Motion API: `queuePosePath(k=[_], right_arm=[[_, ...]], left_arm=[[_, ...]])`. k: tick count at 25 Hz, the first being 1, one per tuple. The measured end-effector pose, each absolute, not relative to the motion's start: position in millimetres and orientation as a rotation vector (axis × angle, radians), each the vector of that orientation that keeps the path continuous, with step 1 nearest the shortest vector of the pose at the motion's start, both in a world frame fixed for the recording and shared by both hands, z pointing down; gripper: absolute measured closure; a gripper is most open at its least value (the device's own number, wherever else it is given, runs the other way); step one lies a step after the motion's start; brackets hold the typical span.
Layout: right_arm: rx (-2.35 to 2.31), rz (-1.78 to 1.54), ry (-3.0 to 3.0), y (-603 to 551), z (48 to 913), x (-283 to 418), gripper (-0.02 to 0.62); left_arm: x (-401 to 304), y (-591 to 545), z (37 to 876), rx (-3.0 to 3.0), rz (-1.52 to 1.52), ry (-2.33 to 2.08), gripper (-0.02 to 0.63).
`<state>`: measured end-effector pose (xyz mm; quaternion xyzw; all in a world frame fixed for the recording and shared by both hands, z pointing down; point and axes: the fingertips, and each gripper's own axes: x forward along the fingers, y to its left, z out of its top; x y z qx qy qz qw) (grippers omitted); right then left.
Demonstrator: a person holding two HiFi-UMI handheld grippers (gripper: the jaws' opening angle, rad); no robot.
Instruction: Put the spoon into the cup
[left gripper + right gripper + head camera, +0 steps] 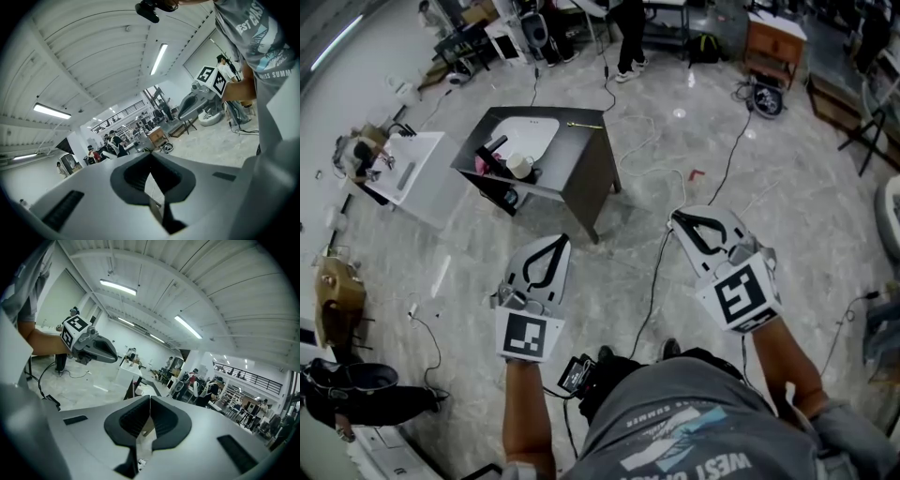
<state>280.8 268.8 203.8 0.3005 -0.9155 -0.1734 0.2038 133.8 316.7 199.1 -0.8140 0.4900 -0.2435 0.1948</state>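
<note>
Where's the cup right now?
Head view, upper left: the cup stands on the dark table, by the edge nearest the left claw.

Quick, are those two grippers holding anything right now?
Left gripper: jaws closed, holding nothing.
Right gripper: jaws closed, holding nothing.

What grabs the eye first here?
The left claw and right claw are both shut and empty, low in the head view. The dark table stands apart from them at upper left, with the cup on its near side and the spoon at its far edge.
</note>
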Motion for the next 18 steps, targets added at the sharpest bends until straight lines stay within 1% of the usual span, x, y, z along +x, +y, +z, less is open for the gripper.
queuePosePath(k=[10, 18], right_arm=[[0.847, -0.448, -2.542, 218.2, 218.8, 263.4, 0.563], [0.922, -0.446, -2.530, 161.0, 215.3, 204.6, 0.563]], left_arm=[[112.1, 266.4, 219.4, -2.321, -0.695, 1.361, 0.604], [57.3, 205.6, 223.0, -2.325, -0.730, 1.274, 0.604]])
